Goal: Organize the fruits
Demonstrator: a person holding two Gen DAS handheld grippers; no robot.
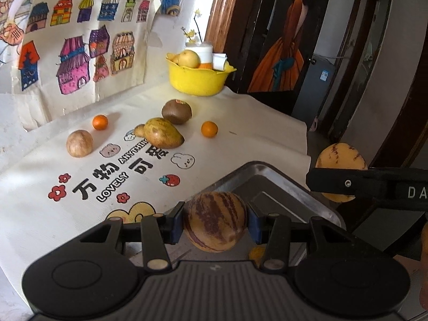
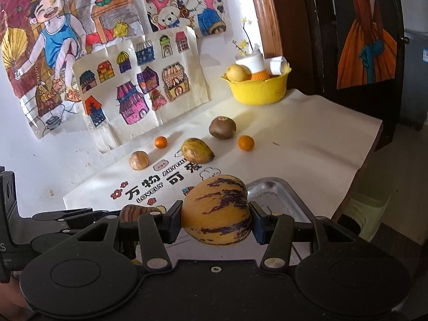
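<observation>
My left gripper (image 1: 215, 224) is shut on a brown-striped pepino melon (image 1: 214, 214), held over the corner of a metal tray (image 1: 281, 187). In the right wrist view my right gripper (image 2: 216, 220) is shut on a yellow pepino melon with purple streaks (image 2: 217, 206), just left of the tray (image 2: 270, 198). On the printed cloth beyond lie a kiwi (image 1: 176, 111), a mango (image 1: 163, 132), two small oranges (image 1: 100, 122) (image 1: 209, 129) and a round tan fruit (image 1: 79, 143). The right gripper's fruit (image 1: 339, 160) shows at the right edge of the left wrist view.
A yellow bowl (image 1: 199, 77) with a yellow fruit, a white cup and paper stands at the table's back edge. Drawings hang on the wall behind. The table's right edge drops off beside dark doors. A person's leg (image 2: 366, 214) is right of the tray.
</observation>
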